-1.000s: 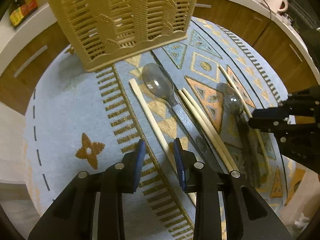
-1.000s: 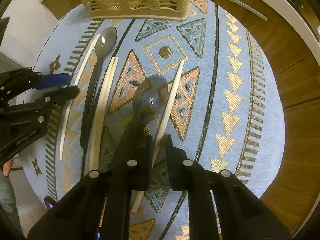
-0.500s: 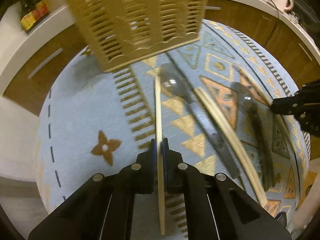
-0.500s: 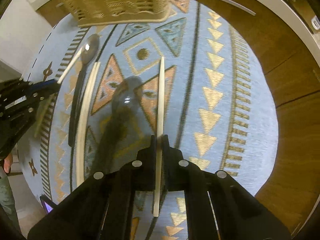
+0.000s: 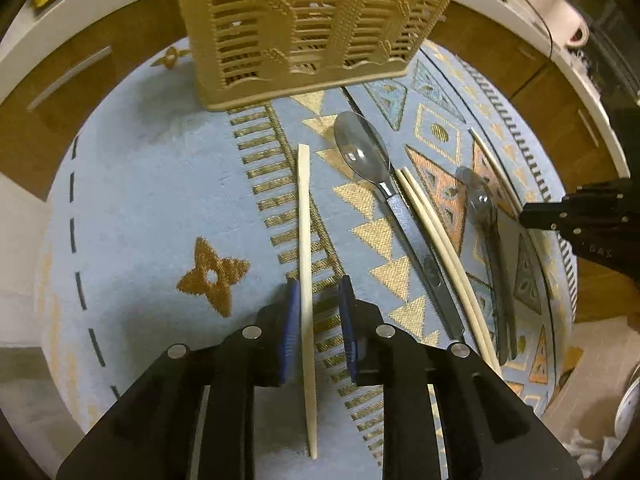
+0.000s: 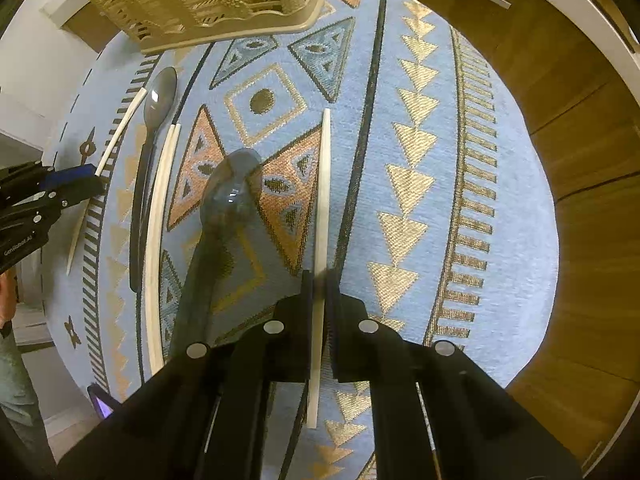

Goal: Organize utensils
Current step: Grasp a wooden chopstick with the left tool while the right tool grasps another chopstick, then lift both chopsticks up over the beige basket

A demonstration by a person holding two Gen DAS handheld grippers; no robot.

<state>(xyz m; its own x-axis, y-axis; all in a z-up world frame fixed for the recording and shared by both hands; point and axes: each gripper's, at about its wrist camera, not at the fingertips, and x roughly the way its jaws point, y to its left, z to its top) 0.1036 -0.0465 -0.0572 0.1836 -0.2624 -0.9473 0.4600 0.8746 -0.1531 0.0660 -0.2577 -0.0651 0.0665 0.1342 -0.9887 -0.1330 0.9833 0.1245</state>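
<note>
Both tongs have come in over the mat (image 5: pixel 152 184) since a second ago, each onto one chopstick. Left tongs (image 5: pixel 319 312) are opening: the left chopstick (image 5: pixel 305 240) lies between the blue pads (image 5: pixel 291 320) with a gap on its right side, so it is not pinched. Right tongs (image 6: pixel 319 304) are clamped on the right chopstick (image 6: pixel 323 200), jaws nearly together around it, roughly a third of the way up from its near end.

Each stick runs straight ahead from its tongs toward the basket (image 5: pixel 304 32) beyond. Between the two tongs lie a spoon (image 5: pixel 362 152), a chopstick pair (image 5: pixel 432 240), then a second spoon (image 5: pixel 478 196).

Handling, as I judge it: the sticks are light, stiff, thin and smooth, likely to pivot or slip in a narrow pinch. A hold nearer the middle should keep them from drooping. The spoons look heavier and glossier; take them at the handle.

Only the left view shows the slack between pad and stick. Only the right view shows a small lit screen (image 6: pixel 102 404) at the mat's near edge and a bit of the person's hand (image 6: pixel 6 300).
</note>
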